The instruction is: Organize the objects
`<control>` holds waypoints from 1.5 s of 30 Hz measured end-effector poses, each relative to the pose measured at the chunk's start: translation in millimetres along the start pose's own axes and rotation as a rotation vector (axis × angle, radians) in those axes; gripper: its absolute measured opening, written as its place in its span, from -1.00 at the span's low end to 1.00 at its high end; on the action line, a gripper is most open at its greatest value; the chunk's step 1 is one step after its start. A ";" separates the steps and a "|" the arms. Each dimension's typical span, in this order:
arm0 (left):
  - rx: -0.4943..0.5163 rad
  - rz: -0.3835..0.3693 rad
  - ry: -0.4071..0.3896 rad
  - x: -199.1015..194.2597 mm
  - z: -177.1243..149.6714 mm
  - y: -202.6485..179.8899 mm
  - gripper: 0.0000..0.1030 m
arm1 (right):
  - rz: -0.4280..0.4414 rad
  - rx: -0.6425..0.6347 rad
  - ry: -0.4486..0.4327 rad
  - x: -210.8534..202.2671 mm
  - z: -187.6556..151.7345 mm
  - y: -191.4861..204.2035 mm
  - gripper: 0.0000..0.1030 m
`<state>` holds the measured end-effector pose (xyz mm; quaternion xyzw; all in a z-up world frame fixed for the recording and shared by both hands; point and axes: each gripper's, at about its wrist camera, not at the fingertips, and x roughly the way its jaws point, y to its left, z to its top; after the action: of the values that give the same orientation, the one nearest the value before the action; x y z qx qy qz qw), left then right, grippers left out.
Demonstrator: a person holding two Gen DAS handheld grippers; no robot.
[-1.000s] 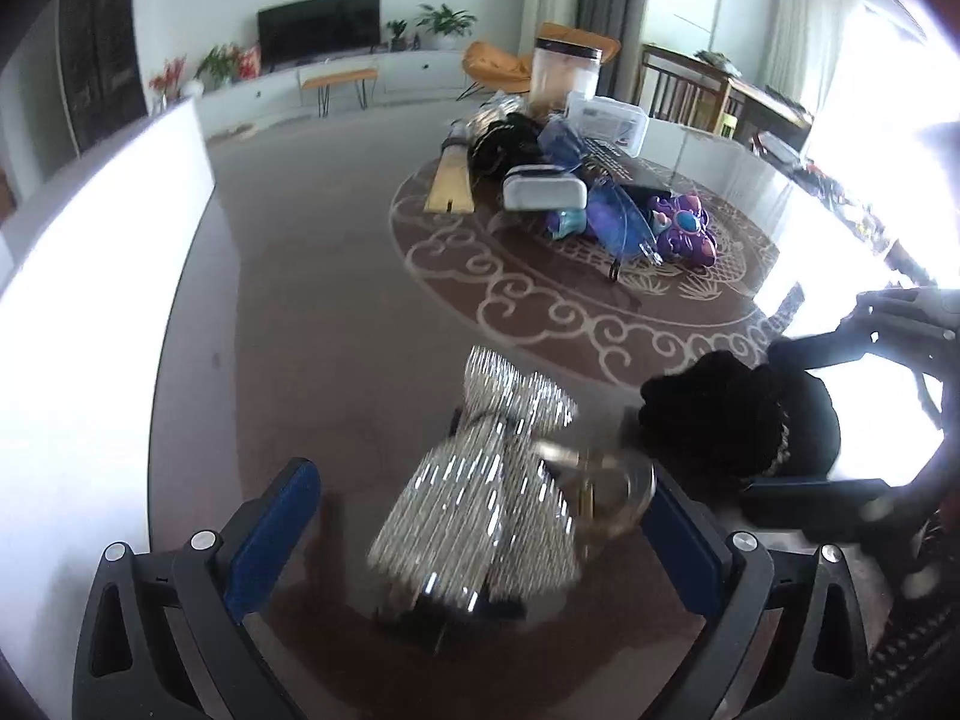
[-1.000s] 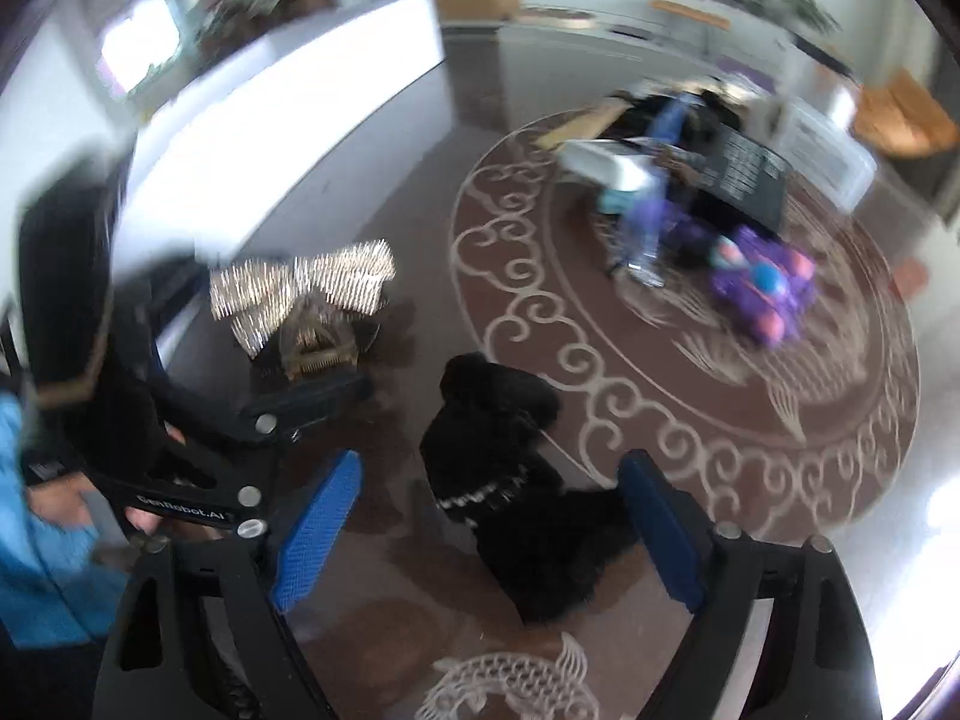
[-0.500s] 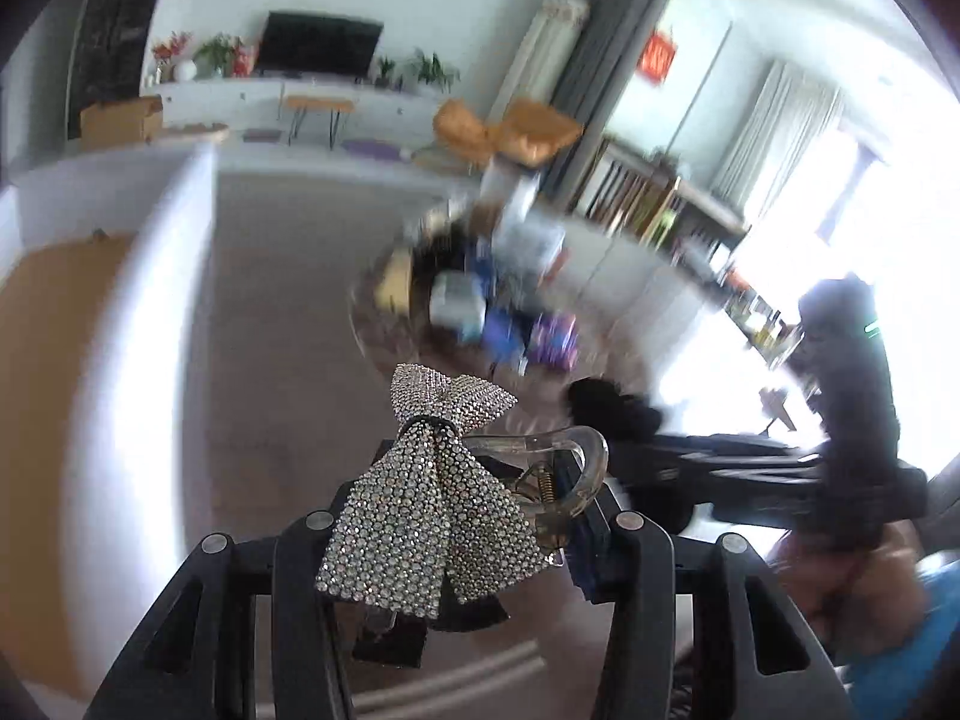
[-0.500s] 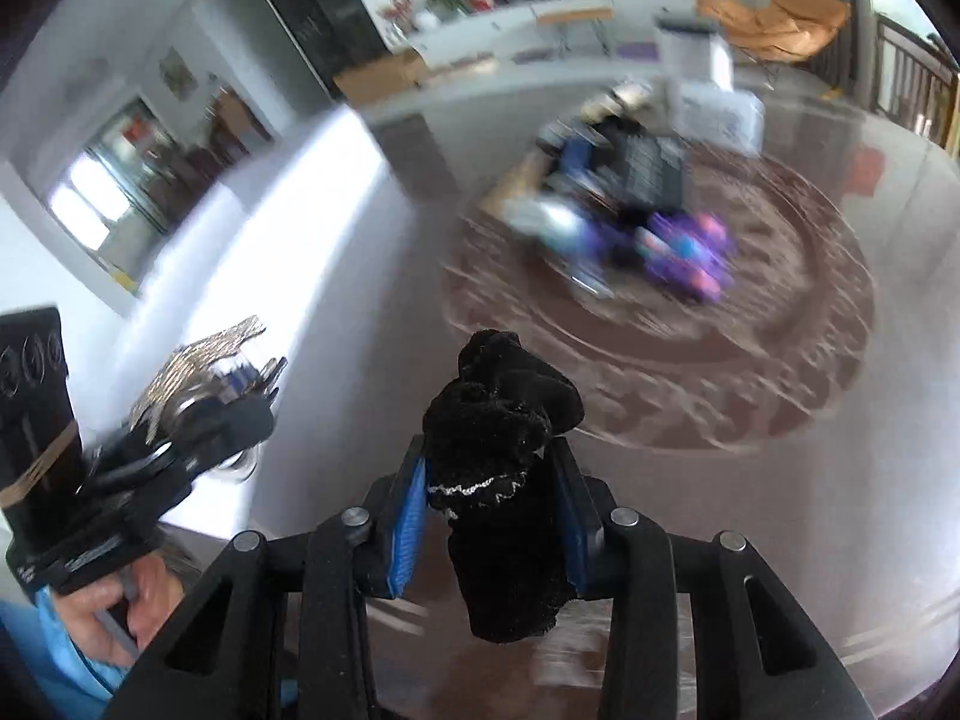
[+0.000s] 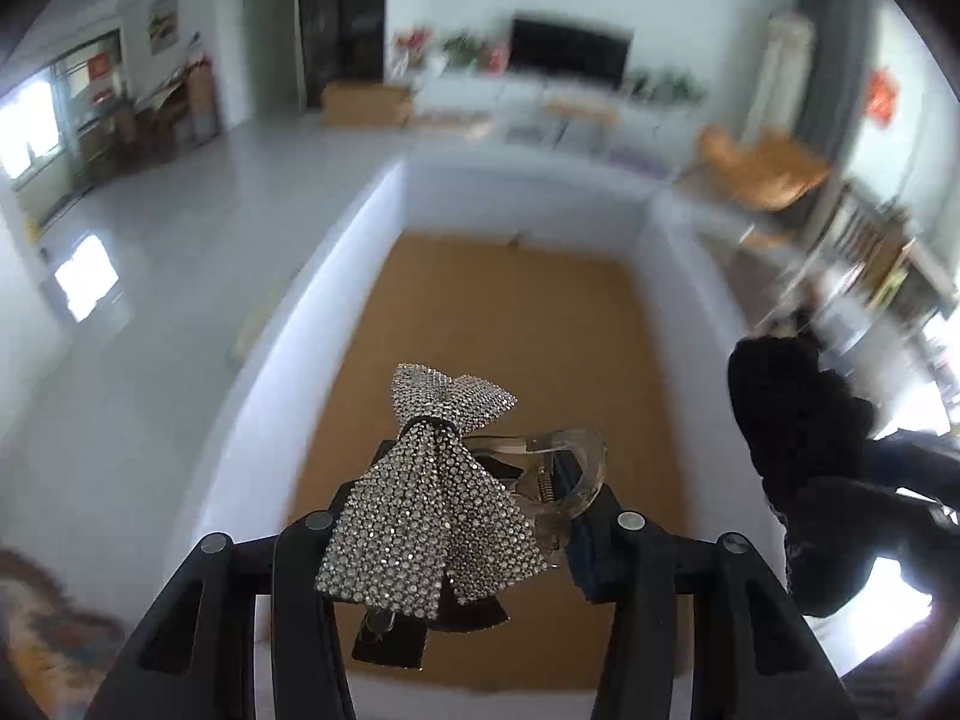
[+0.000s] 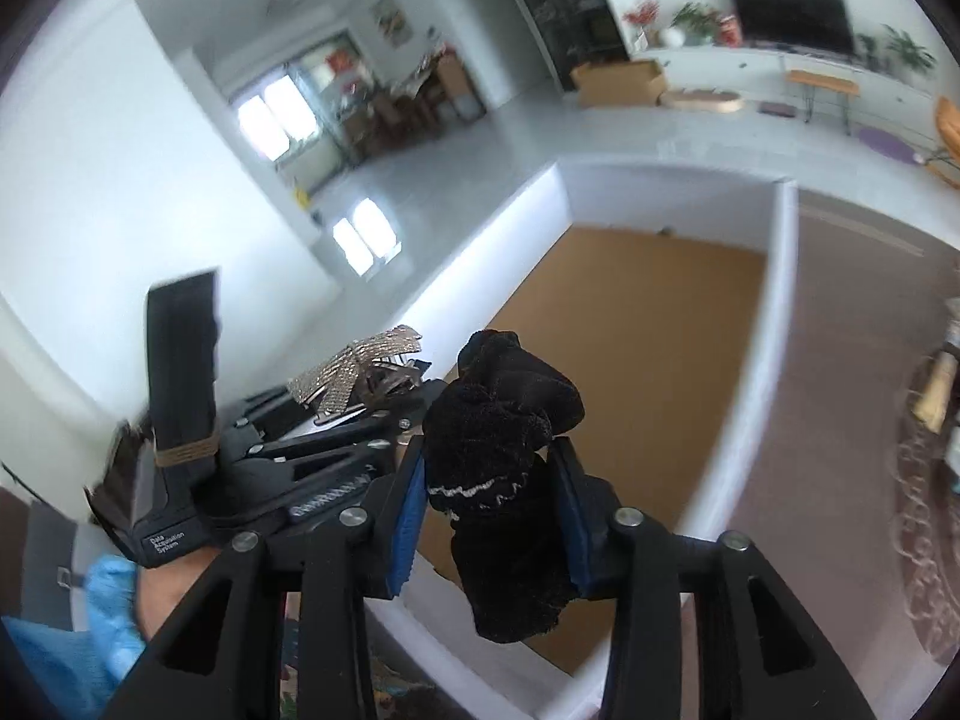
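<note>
My left gripper (image 5: 474, 498) holds a silver rhinestone bow hair clip (image 5: 432, 492) with a clear claw, and its jaws are opening slightly with the clip still pinched between them. It hangs above the brown floor of a white-walled box (image 5: 372, 228). My right gripper (image 6: 492, 468) has a rolled black sock (image 6: 498, 420) between its blue pads (image 6: 408, 510). Its jaws are opening too, though the pads still press the sock. It hovers over the near corner of the box (image 6: 774, 312), just right of the bow clip (image 6: 354, 372).
The brown table (image 6: 840, 360) with its patterned round mat (image 6: 924, 480) lies right of the box. A hand in a blue sleeve (image 6: 108, 600) holds the left gripper. A living room with a TV (image 5: 570, 48) and a cardboard carton (image 5: 366, 102) lies beyond.
Both grippers closed on their items, the bow clip and the black sock. They lifted them off the table and swung left, over the white box.
</note>
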<state>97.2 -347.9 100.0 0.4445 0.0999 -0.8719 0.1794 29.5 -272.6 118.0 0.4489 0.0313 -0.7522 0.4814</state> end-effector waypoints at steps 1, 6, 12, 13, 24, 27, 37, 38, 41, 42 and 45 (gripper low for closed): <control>-0.006 0.026 0.030 5.8 -2.1 2.6 0.24 | -0.007 -0.015 0.047 15.8 0.8 4.6 0.09; -0.081 0.094 0.066 14.9 -14.5 10.5 0.79 | -0.095 -0.066 0.043 24.8 1.0 1.4 0.62; -0.143 0.064 -0.098 -15.0 -13.3 3.7 0.79 | -0.200 0.043 -0.152 -40.9 -23.9 -66.1 0.87; -0.141 0.059 -0.123 -19.9 -12.9 -1.6 0.79 | -0.217 0.067 -0.168 -52.7 -29.3 -75.8 0.87; 0.059 -0.208 -0.347 -89.7 -7.1 -124.6 0.79 | -0.632 0.446 -0.175 -135.1 -187.8 -264.7 0.87; 0.136 -0.323 -0.334 -101.2 -17.1 -176.2 0.79 | -0.708 0.466 -0.172 -154.8 -214.7 -280.1 0.87; 0.380 -0.431 -0.142 -54.1 -73.1 -340.4 0.79 | -0.822 0.383 -0.130 -165.0 -244.2 -295.1 0.87; 0.384 -0.418 -0.129 -39.4 -75.3 -346.4 0.79 | -0.817 0.380 -0.121 -163.1 -242.6 -297.2 0.87; 0.387 -0.351 -0.112 -0.7 -79.9 -360.5 0.79 | -0.808 0.377 -0.114 -161.0 -242.3 -298.2 0.87; 0.384 -0.315 -0.100 16.6 -79.0 -359.0 0.79 | -0.804 0.381 -0.102 -158.7 -242.7 -299.5 0.88; 0.355 -0.282 -0.072 44.0 -79.0 -355.8 0.79 | -0.799 0.389 -0.101 -157.5 -243.3 -301.1 0.96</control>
<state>-11.0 -5.6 23.4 0.4195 -0.0004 -0.9075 -0.0219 -19.0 114.6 -31.7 0.4466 0.0366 -0.8919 0.0605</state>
